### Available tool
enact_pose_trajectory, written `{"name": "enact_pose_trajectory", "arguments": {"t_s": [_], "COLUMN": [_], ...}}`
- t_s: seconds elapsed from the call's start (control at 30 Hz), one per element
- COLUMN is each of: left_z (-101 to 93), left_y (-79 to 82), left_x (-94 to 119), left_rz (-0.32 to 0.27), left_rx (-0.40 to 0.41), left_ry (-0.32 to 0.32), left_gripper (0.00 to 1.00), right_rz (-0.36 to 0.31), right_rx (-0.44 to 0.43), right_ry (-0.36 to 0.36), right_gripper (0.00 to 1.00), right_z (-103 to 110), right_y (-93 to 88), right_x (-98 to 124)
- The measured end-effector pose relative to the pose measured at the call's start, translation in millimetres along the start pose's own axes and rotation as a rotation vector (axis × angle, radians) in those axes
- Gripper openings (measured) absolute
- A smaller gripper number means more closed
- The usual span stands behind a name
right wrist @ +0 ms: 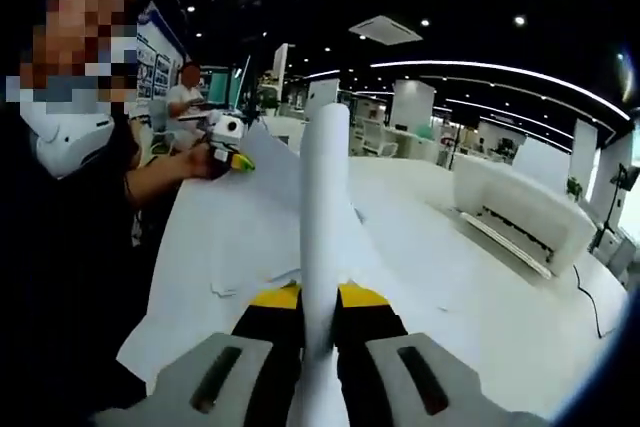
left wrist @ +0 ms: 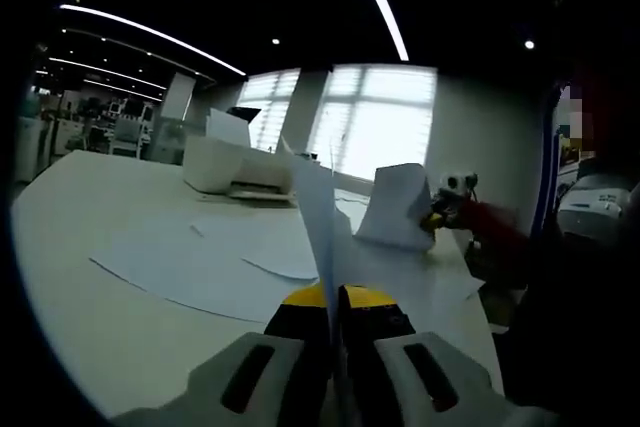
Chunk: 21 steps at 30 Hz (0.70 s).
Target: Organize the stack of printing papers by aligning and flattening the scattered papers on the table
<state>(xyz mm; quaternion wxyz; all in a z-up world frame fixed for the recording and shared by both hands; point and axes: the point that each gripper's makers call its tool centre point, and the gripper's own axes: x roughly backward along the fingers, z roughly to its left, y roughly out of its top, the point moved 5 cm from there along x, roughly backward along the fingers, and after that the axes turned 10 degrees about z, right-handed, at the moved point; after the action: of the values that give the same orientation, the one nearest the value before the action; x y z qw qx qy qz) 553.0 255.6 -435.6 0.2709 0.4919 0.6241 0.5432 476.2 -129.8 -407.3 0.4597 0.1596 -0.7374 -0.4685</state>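
You are partway in, and most of the job looks undone. Your left gripper (left wrist: 335, 322) has its yellow-tipped jaws pressed together on a thin white sheet of printing paper (left wrist: 318, 217), which rises edge-on straight ahead of the jaws. Your right gripper (right wrist: 320, 322) is likewise pinching a white sheet (right wrist: 325, 197), which curls up into a tall rounded fold directly in front of it.

In the left gripper view, the right gripper (left wrist: 447, 209) appears ahead and to the right, holding that bent sheet (left wrist: 398, 209) up off the white tabletop (left wrist: 80, 197). In the right gripper view, the left gripper (right wrist: 228, 152) shows ahead and to the left, at the far edge of the paper.

Below and ahead of both sets of jaws, several loose white sheets (left wrist: 200, 257) lie flat but fanned out, their edges overlapping at different angles rather than squared together. None of this reads as an aligned stack yet. A white desktop printer (left wrist: 238, 169) sits beyond the papers, ahead and left of the left gripper, and ahead and right of the right gripper (right wrist: 520, 212).

By my reading, what remains is nearly everything: lay the lifted sheets down, gather the scattered ones beneath them, square the edges, and press the pile flat.
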Motion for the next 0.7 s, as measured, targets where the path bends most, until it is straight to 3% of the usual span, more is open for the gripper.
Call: {"name": "enact_pose_trajectory", "arguments": {"t_s": [0.07, 0.27, 0.53, 0.7], "left_z": [0.2, -0.3, -0.9, -1.6], "left_y": [0.2, 0.6, 1.2, 1.2], "left_x": [0, 0, 0, 0], "left_rz": [-0.001, -0.002, -0.005, -0.005], "left_rx": [0.001, 0.002, 0.004, 0.003], "left_ry": [0.0, -0.004, -0.006, -0.008], "left_gripper": [0.07, 0.07, 0.07, 0.07], "right_rz": [0.02, 0.011, 0.017, 0.054], "right_rx": [0.038, 0.077, 0.098, 0.103], "right_ry": [-0.042, -0.075, -0.008, 0.01], "right_gripper": [0.08, 0.08, 0.09, 0.1], "right_z": [3, 20, 36, 43], "right_y": [0.8, 11.3, 21.8, 24.8], "right_x": [-5, -27, -53, -71]}}
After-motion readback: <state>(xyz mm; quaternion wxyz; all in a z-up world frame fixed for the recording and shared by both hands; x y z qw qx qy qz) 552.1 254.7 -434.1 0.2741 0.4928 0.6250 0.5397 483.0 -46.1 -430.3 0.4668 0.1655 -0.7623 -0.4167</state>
